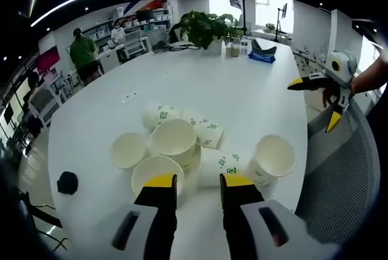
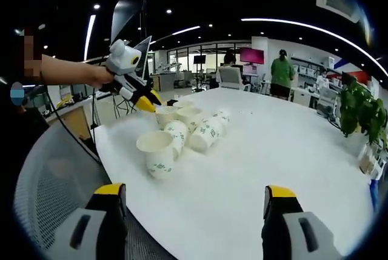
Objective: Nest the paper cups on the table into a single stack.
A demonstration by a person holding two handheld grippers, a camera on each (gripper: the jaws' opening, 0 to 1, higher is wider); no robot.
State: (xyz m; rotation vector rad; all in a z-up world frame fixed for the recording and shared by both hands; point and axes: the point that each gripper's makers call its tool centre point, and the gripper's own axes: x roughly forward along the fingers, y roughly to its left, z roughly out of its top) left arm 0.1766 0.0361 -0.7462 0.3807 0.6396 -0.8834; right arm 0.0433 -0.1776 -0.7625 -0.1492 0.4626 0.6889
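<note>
- The white counter [image 1: 242, 90] carries everything; the paper cups [image 1: 182, 145] sit in one loose cluster near its edge on the person's side, well apart from the potted plant [image 1: 209, 26] at the far end.
- The left gripper [image 1: 198, 182] hovers just over the cluster, its jaws a little apart and clamped on nothing. It also shows in the right gripper view, held in a hand above the cups.
- The right gripper [image 2: 197, 196] hangs near the counter's edge, some way from the cluster, jaws wide apart and empty.
- Count: I make out about seven cups. Four stand upright with mouths open, including one cup [image 1: 273, 158] at the cluster's right end, and roughly three lie on their sides, green print showing. The overlap makes the lying ones hard to count surely.
- Handling, as a guess: thin paper, very light, easily crushed and apt to skid or roll at a nudge. Best taken by the rolled rim or with a gentle pinch across the upper wall.
- One small black object [image 1: 67, 182] lies left of the cluster; I cannot tell what it is.
</note>
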